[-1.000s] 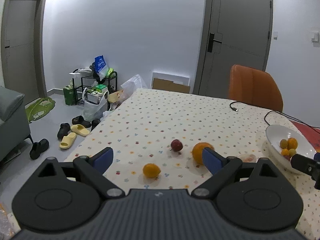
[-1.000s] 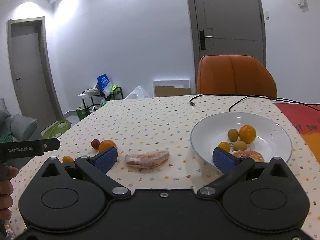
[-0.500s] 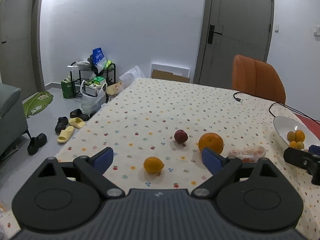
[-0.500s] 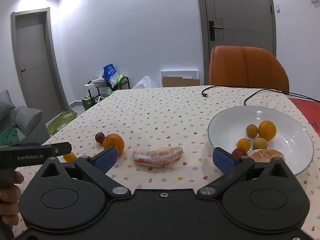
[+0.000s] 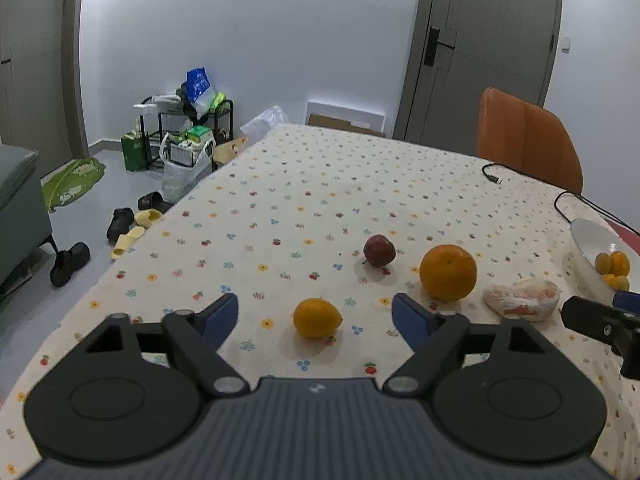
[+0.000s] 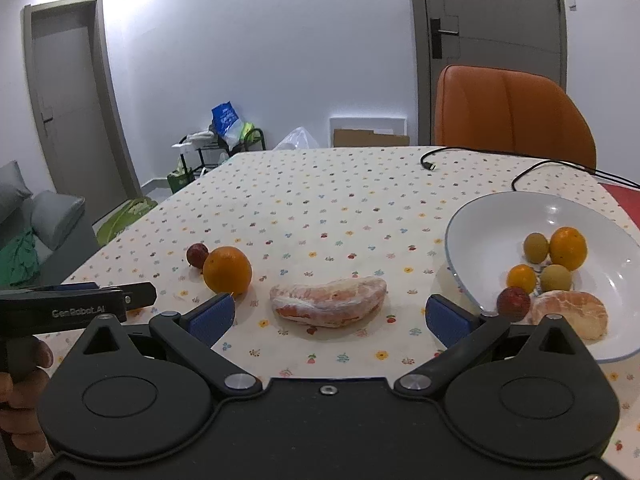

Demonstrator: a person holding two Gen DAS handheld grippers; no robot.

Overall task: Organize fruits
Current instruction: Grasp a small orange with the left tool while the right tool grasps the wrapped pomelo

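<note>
- Between the spread, empty fingers of the left gripper (image 5: 315, 315) now sits the small yellow citrus (image 5: 317, 317), nearer than a second ago: likely its next pick.
- The right gripper (image 6: 329, 315), also spread and empty, has closed on the peeled segment (image 6: 329, 302).
- Farther off, the orange (image 5: 448, 273) and plum (image 5: 379, 250) wait; the bowl (image 6: 480, 224) holds six fruits.

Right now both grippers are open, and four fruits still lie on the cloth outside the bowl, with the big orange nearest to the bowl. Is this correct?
Not quite. The peeled segment lies nearest to the bowl, not the big orange; the right wrist view shows it. The rest holds: both grippers are open, four fruits lie outside.
</note>
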